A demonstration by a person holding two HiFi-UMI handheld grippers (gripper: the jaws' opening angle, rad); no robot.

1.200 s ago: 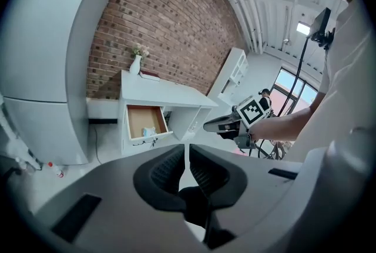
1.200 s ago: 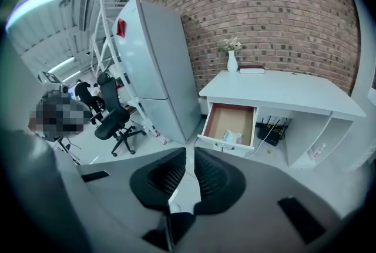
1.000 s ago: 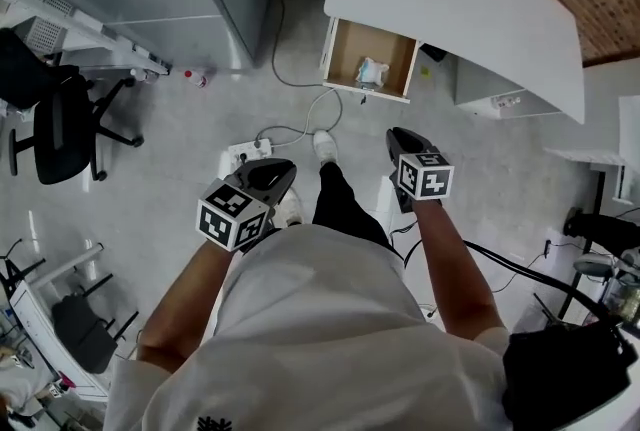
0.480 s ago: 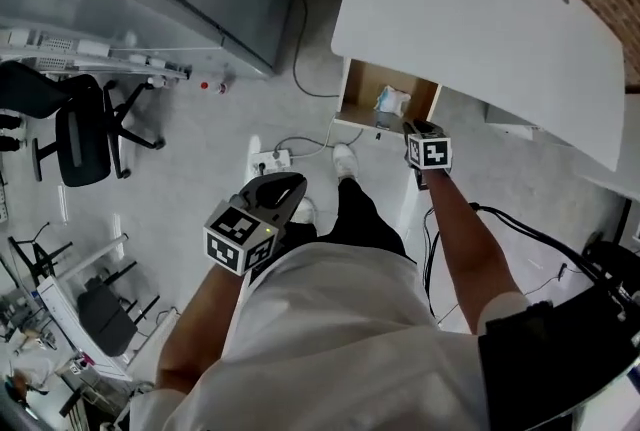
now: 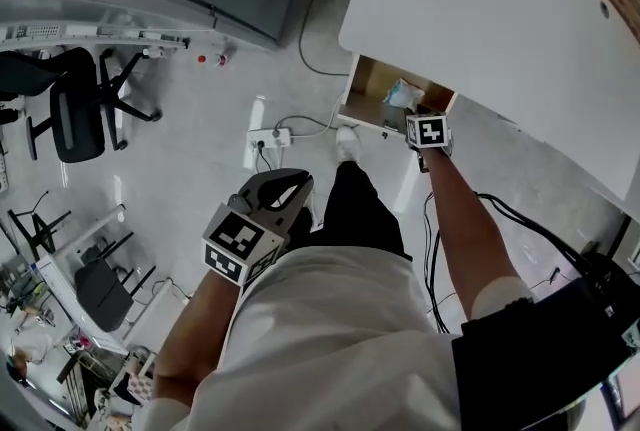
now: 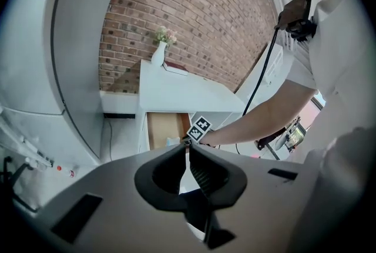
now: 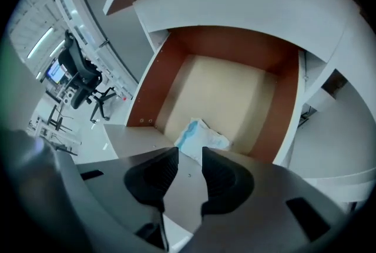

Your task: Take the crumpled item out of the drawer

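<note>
The crumpled item (image 7: pixel 200 135) is contained in the open drawer (image 7: pixel 150 92), beyond the right gripper (image 7: pixel 189 155), whose empty fingers have just been opened wide; those of the left gripper (image 6: pixel 187 149) are pressed together.

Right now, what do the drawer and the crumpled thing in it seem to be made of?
Drawer: looks like wood or laminated board, matte, with a pale tan floor and reddish-brown inner walls.
Crumpled item: white with light blue, creased and rumpled, so probably thin paper or soft plastic.

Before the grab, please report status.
Right gripper at drawer, jaws just opened, empty. Left gripper shut, empty. Crumpled item loose in drawer. Nothing blocks it.
</note>
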